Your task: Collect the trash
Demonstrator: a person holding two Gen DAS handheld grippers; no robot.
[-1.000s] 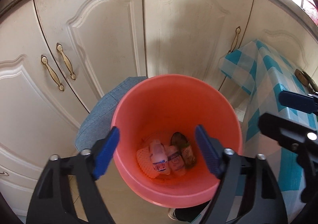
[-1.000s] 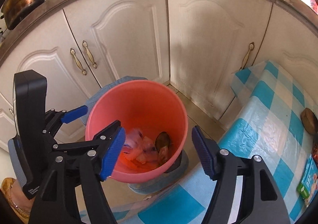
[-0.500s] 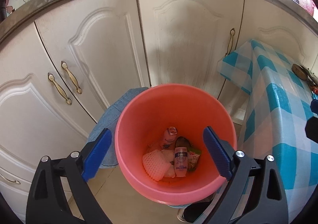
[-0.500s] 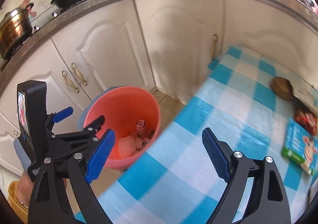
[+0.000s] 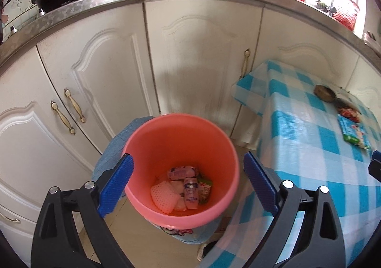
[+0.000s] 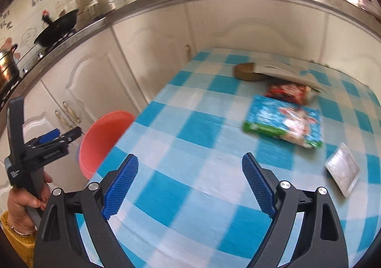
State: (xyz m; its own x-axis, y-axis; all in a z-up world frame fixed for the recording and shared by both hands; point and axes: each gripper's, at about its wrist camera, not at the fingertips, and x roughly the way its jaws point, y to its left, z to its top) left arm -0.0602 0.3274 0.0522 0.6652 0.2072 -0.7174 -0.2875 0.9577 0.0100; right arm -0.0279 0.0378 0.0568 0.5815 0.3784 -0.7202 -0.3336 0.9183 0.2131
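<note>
1. The left wrist view looks down into the pink bucket (image 5: 181,168), which stands on the floor by the white cupboards (image 5: 202,65). On its bottom lie a small pink bottle (image 5: 191,193), a second bottle (image 5: 182,172), a white mesh wrapper (image 5: 163,197) and a green wrapper (image 5: 204,188).
2. The left gripper (image 5: 188,184) has its jaws wide apart with nothing between the pads; they have just been opening.
3. The right wrist view shows only the bucket's rim beyond the edge of the checked table (image 6: 190,149), and nothing of what is inside.
4. That view shows the trash still on the table: a blue-green packet (image 6: 283,124), a red packet (image 6: 287,91), a clear plastic tray (image 6: 343,170), a brown lump (image 6: 246,70) and a white paper (image 6: 285,71) partly over it.
5. The right gripper (image 6: 190,184) hangs over bare cloth, jaws spread and empty, having just been opening.
6. The right view is motion-blurred, so packet print cannot be read. The left view cuts the table's right side off.
</note>
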